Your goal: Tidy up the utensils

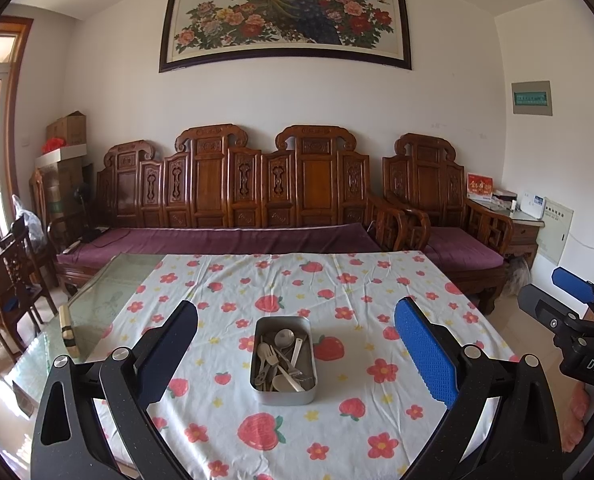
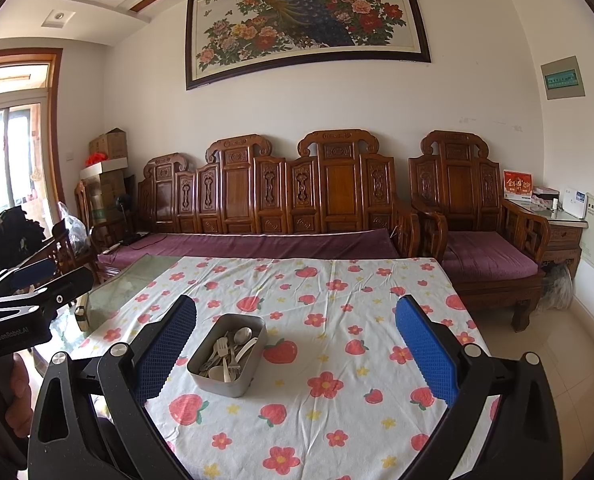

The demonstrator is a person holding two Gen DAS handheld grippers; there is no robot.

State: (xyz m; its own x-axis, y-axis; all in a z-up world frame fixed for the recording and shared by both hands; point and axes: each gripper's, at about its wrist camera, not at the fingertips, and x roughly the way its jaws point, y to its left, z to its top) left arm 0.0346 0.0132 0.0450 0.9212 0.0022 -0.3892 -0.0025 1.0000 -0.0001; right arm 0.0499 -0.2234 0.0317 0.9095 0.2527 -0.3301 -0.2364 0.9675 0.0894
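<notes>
Tray [image 1: 283, 396] sits mid-cloth, spoons and forks [image 1: 281, 360] heaped inside | left gripper [image 1: 295, 354] spread wide, empty, hanging back | right gripper [image 2: 295, 350] likewise | risk: tangled handles mean 1 pinch drags 2 out, or the light tray skids on the wrinkled tablecloth [image 1: 337, 432].

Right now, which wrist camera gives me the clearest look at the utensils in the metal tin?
The left wrist view: the metal tin sits centred between the open fingers, seen from above, its utensils spread out. The right wrist view shows the tin at an angle, beside the left finger.
</notes>
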